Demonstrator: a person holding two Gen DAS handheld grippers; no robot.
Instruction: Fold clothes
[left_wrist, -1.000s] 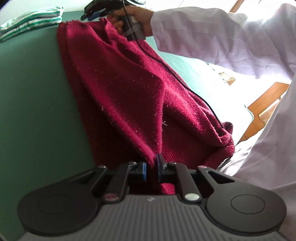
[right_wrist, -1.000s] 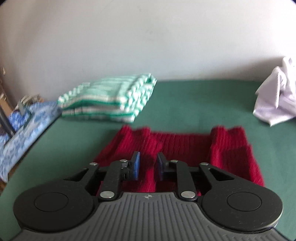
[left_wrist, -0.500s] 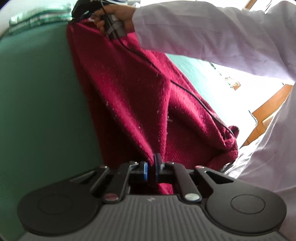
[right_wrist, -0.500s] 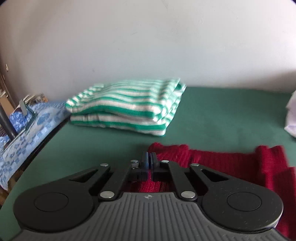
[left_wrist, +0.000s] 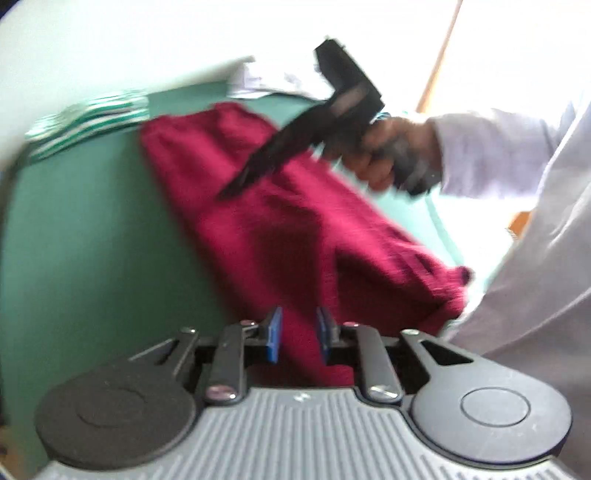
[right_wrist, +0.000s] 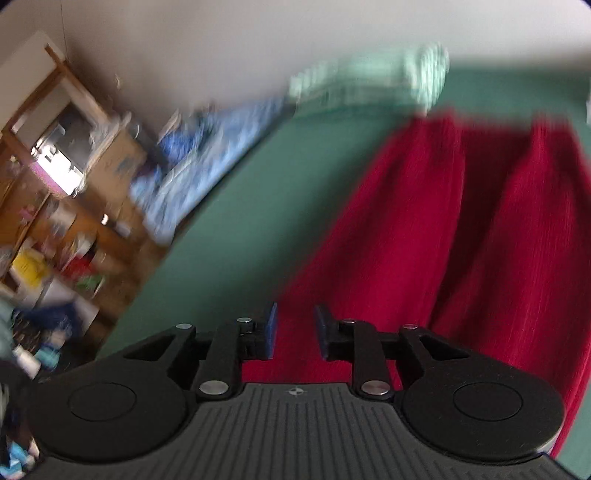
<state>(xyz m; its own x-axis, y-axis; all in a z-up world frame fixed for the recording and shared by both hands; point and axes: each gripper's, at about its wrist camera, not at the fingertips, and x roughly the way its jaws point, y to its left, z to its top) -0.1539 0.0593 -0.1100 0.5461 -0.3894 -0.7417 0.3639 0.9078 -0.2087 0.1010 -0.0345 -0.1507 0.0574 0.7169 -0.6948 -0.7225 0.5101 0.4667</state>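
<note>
Red knit garment, fold laid down, both grippers letting go.

Item: red knitted garment (left_wrist: 280, 221), lying in folds on the green desk (left_wrist: 92, 240), near the folded green-striped cloth (left_wrist: 88, 122). Half a second ago both sets of jaws were clenched on its edge; now the left gripper (left_wrist: 298, 334) and right gripper (right_wrist: 294, 330) have jaws opening, knit beneath but not pinched. Right hand (left_wrist: 384, 155) swings away above the cloth. Judgement: this fold is placed; smoothing or a further fold remains.
</note>
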